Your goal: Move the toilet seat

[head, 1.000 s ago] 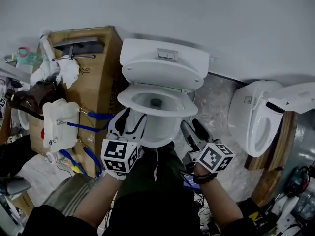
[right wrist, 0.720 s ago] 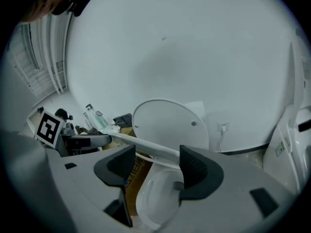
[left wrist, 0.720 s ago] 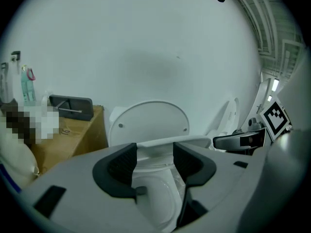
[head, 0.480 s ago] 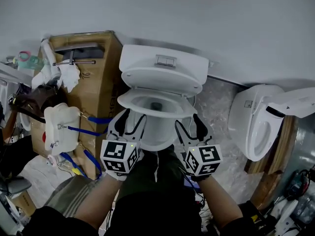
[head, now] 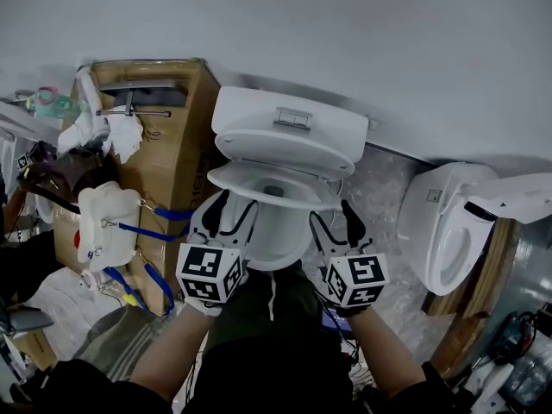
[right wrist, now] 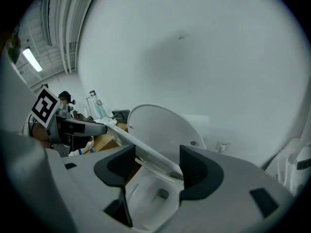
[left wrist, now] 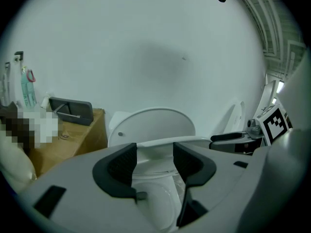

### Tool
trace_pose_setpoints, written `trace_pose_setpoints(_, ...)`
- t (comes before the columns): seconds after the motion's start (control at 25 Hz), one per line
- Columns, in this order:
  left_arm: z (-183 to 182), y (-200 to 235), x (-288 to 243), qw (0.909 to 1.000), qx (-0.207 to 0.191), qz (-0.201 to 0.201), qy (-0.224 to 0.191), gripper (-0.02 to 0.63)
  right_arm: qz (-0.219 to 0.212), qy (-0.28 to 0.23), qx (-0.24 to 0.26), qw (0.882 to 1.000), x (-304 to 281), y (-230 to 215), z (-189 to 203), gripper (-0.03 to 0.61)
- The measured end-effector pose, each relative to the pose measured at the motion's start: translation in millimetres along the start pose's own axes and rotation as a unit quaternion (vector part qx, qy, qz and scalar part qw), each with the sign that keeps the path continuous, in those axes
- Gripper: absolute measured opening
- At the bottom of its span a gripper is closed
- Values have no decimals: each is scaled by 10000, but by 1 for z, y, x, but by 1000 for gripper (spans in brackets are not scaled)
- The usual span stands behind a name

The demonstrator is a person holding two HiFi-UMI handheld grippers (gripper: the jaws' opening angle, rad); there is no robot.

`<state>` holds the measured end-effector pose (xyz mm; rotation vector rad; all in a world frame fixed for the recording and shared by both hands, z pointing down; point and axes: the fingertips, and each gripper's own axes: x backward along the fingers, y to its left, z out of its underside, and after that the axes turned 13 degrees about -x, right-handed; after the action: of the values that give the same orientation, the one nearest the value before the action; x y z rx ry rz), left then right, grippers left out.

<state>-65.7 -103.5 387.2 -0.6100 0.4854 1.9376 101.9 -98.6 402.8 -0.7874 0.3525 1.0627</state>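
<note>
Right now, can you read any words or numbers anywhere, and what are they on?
No text here can be read.
Cardboard box: dark print on its side, too blurred to read.
Marker cubes: black-and-white square patterns only, no words.
Toilet tank: no lettering shows.

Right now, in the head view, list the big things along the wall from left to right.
brown cardboard box → white ceramic toilet with cistern → grey speckled floor strip → second white toilet
</note>
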Motion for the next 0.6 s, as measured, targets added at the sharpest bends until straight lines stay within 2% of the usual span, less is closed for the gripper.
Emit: trace_pose_setpoints(0.6,-26,10,-24,9995,137,-194,-187,245,-82,-32,-160,9998,-21,-16,-28,311)
